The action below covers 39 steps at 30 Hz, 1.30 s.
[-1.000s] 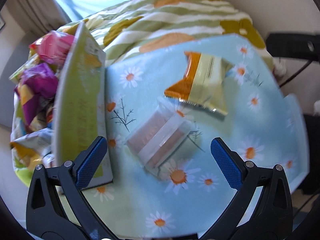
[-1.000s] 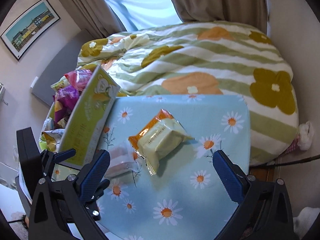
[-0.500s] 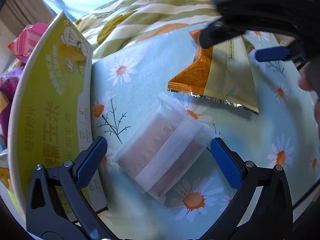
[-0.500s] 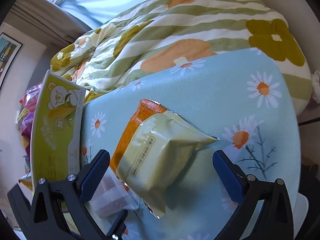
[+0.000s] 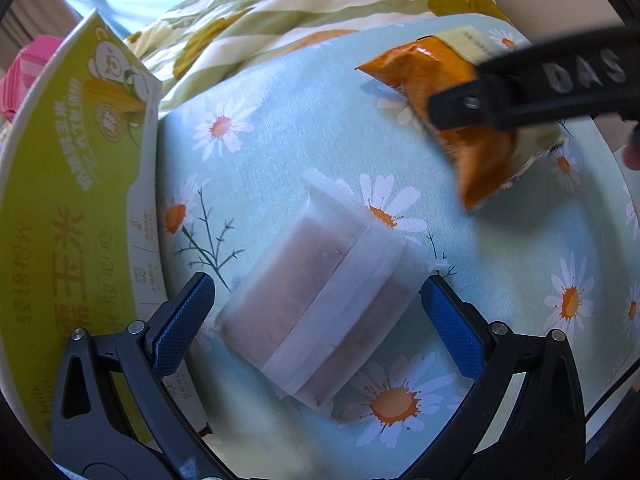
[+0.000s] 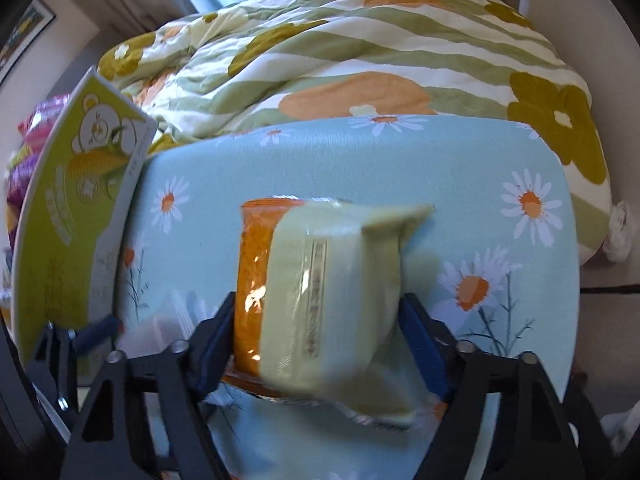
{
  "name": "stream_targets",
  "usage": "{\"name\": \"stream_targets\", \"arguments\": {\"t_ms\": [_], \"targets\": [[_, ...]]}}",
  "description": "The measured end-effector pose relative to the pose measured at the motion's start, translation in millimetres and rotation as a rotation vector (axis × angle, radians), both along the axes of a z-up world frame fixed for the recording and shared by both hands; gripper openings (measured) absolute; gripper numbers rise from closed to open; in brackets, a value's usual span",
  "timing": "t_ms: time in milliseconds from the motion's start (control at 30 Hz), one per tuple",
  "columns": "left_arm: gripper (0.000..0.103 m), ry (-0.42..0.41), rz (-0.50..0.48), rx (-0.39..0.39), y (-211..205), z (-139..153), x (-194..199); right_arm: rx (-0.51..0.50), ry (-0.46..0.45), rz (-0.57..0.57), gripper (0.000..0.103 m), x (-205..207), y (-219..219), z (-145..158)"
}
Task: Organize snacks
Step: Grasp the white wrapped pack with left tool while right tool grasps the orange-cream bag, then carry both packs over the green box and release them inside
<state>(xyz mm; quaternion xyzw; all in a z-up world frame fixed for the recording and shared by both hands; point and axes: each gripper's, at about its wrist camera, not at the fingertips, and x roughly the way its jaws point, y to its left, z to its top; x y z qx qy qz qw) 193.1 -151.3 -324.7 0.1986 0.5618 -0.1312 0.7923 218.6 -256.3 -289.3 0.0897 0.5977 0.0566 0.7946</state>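
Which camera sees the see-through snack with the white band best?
The left wrist view: the clear packet lies whole on the daisy cloth, between the open left gripper. The right wrist view shows only a blurry corner.

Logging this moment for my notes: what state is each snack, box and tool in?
Orange and pale-yellow foil snack packet: clamped in right tool, whose jaws have just been closing.
Translucent white wrapped pastry pack: flat on the cloth between open left tool pads, ungripped.
Green cardboard corn box: standing on edge, leaning.
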Motion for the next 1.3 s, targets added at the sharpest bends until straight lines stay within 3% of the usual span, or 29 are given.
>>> {"name": "stream_targets", "arguments": {"t_ms": [167, 533, 800, 1100, 1300], "targets": [[0.099, 0.007, -0.005, -0.006, -1.3, -2.4, -3.4, 0.008, -0.016, 0.02, 0.068, -8.5, -10.2, -0.9], [0.07, 0.054, 0.015, 0.012, -7.1, 1.7, -7.5, 0.009, -0.037, 0.053, 0.066, -12.2, -8.8, 1.8], [0.063, 0.053, 0.03, 0.026, -8.8, 3.8, -16.1, -0.001, -0.051, 0.077, 0.065, -14.5, -5.2, 2.4], [0.061, 0.024, 0.164, -0.095, 2.6, 23.4, -11.9, -0.009, -0.097, 0.106, 0.058, -20.7, -5.9, 12.8], [0.061, -0.035, 0.218, -0.171, 6.9, 65.1, -10.6, 0.019, -0.137, 0.081, 0.058, -23.8, -13.8, 44.9]]}}
